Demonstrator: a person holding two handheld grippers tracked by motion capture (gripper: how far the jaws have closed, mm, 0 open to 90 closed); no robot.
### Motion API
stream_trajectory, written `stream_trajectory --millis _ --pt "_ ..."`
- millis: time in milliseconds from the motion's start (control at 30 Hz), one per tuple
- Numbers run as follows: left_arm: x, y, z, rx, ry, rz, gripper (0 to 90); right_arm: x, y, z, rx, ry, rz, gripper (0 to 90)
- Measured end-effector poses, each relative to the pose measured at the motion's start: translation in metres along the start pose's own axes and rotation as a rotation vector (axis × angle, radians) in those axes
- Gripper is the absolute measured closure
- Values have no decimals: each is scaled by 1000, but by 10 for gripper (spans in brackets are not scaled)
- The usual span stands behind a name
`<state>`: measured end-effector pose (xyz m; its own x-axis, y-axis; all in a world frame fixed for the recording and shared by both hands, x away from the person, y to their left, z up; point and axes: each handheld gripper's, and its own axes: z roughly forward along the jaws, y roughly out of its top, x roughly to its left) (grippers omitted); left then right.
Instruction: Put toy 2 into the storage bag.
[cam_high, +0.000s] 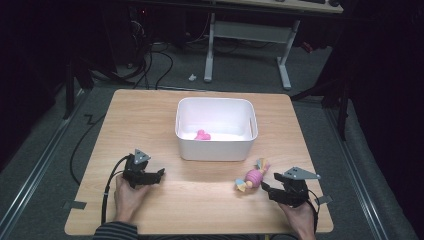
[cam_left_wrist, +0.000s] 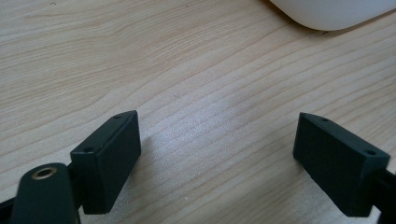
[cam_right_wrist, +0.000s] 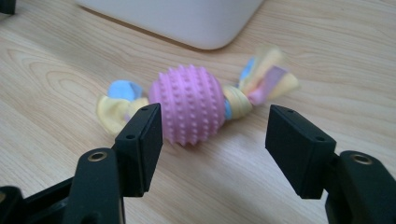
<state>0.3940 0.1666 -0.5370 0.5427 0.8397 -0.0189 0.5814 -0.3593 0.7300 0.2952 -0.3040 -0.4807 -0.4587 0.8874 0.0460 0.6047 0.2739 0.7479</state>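
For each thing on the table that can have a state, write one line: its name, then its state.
White bin: upright, open-topped, a pink item inside.
Pink knobbed ball toy: lying on the table in front of the bin, not held.
Left gripper: jaws open, nothing between them.
Right gripper: jaws open, facing the toy, not touching it.

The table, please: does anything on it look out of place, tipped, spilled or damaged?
Nothing stands out. The white bin stands upright with a pink toy inside, and the knobbly pink toy with cloth ends lies intact on the table beside the bin.
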Motion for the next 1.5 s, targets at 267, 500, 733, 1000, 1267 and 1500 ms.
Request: stream_trajectory --millis 267,500,733,1000,1267,1500 --pt "0 0 0 -1 0 -1 155 9 20 13 24 36 -48 377" --pt "0 0 0 0 0 0 155 8 28 25 57 55 -48 392" --pt "0 0 0 0 1 0 156 5 32 36 97 72 -42 402" --pt "0 0 0 0 1 0 156 3 33 42 106 111 -38 411" --pt "0 0 0 0 2 0 158 8 35 45 134 94 -68 375" --pt "0 0 0 0 0 -1 160 11 34 49 155 68 -90 383"
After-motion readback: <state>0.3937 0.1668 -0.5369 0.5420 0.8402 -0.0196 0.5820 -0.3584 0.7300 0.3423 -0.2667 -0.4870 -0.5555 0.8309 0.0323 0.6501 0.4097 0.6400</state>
